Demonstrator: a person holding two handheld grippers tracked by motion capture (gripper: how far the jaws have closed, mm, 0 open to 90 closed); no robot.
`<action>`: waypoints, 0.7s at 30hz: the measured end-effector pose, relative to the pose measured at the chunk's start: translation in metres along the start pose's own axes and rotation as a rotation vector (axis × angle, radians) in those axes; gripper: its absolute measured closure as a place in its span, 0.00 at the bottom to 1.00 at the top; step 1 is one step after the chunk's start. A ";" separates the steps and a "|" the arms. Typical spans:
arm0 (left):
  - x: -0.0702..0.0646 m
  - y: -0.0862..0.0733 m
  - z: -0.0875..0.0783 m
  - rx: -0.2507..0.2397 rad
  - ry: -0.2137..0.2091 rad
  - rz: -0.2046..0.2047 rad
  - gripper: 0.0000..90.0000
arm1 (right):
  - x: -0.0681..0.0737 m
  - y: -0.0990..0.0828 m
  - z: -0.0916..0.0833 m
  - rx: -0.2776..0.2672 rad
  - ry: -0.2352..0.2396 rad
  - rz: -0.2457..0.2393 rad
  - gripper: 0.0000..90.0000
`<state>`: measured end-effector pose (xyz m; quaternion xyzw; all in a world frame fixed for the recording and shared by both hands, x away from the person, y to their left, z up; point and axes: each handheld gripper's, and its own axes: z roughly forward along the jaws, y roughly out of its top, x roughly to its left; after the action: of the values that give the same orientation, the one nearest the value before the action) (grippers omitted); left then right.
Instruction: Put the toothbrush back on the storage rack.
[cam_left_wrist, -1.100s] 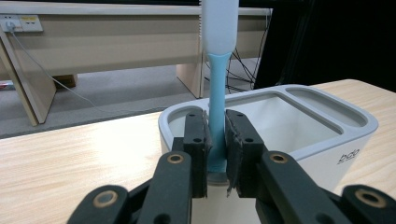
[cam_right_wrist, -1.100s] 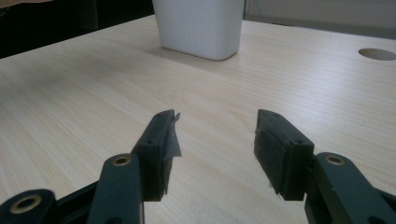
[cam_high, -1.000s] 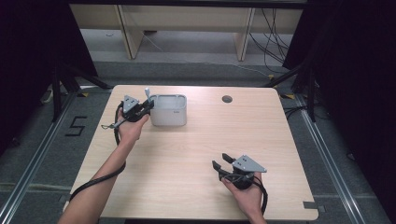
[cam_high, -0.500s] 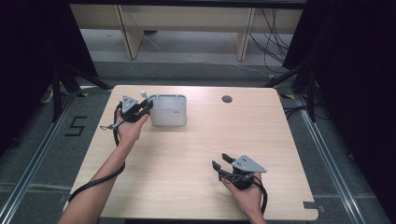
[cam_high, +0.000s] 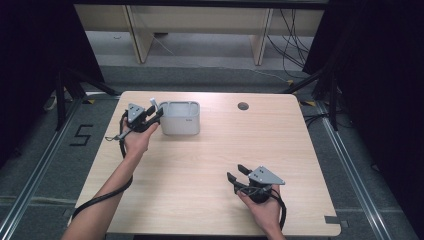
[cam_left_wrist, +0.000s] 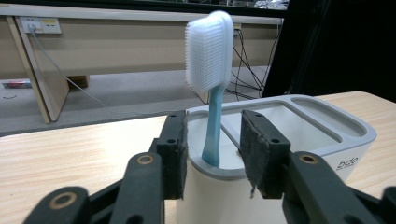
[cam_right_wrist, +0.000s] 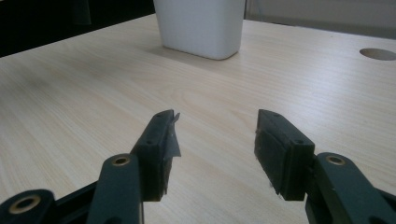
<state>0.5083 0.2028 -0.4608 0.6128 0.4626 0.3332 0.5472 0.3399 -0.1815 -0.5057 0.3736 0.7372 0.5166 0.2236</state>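
Two hands work at the table (cam_high: 200, 170), and we take the white holder (cam_high: 180, 118) near its far left edge as our landmark. Our left forearm reaches in from the bottom edge of the high view and runs up the left side of the table, with the wrist straight and the left gripper (cam_high: 154, 115) held about level, pointing at the holder's left end. The right hand sits well apart from the holder, near the table's front right, with the right gripper (cam_high: 239, 172) low over the wood and angled back toward the holder.

The toothbrush (cam_left_wrist: 209, 70) stands upright in the holder's end compartment nearest the left gripper, its blue handle down inside and its white bristled head rising above the rim. In the left gripper view the handle lies between the two jaws, in the gap, and touches neither pad.

The left gripper's jaws have just been opening: they now stand partly apart on either side of the handle, released from it, with the pads close against the holder's rounded end; we cannot tell whether they touch the holder's wall. The right gripper's jaws are spread wide with nothing between them, only bare table beneath, and the holder stands farther off ahead of them.
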 end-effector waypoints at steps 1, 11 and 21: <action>0.000 0.000 -0.001 0.000 -0.001 0.004 0.66 | 0.000 0.000 0.000 0.000 0.000 0.001 0.54; -0.003 0.000 -0.013 0.004 -0.015 -0.006 0.58 | -0.001 0.000 0.000 -0.002 -0.003 -0.004 0.54; -0.006 0.000 -0.034 -0.005 -0.032 -0.021 0.54 | -0.001 0.000 0.001 -0.002 -0.005 -0.006 0.54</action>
<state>0.4752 0.2098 -0.4542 0.6119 0.4593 0.3188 0.5594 0.3406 -0.1815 -0.5058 0.3726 0.7372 0.5157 0.2274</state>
